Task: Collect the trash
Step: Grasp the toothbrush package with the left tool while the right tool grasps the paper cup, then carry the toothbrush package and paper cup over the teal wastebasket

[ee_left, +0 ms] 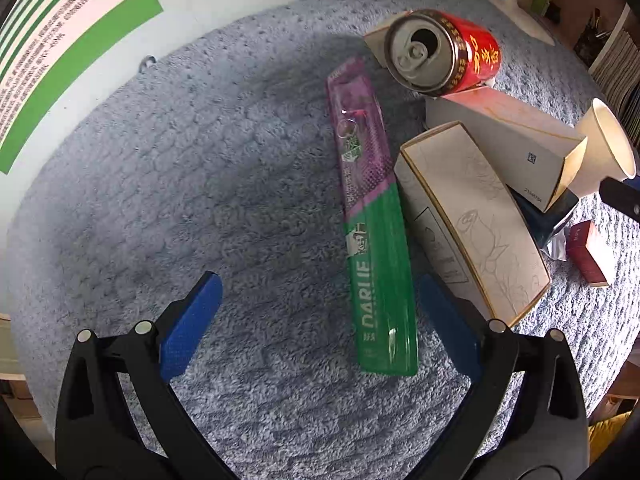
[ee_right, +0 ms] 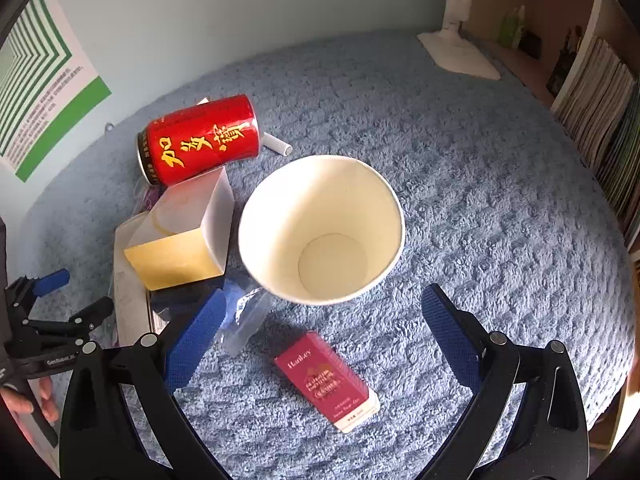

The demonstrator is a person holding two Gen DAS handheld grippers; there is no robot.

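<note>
My left gripper (ee_left: 320, 304) is open and empty, its blue pads on either side of the lower end of a green and purple Darlie toothbrush pack (ee_left: 370, 224) lying flat on the blue towel. Beside it lie a white drawn-on box (ee_left: 468, 216), an open grey carton (ee_left: 504, 140) and a tipped red can (ee_left: 444, 50). My right gripper (ee_right: 322, 328) is open and empty above a small red box (ee_right: 326, 378). A paper cup (ee_right: 320, 228) lies tilted just beyond it, with the red can (ee_right: 200, 138) and an open yellow-lined carton (ee_right: 184, 236) to the left.
A blue fleece towel (ee_right: 480, 200) covers the table. A clear plastic wrapper (ee_right: 248, 320) lies by my right gripper's left pad. A white lamp base (ee_right: 460, 54) stands at the back. Shelves with books (ee_right: 600, 120) are on the right. A green poster (ee_left: 60, 60) hangs on the left wall.
</note>
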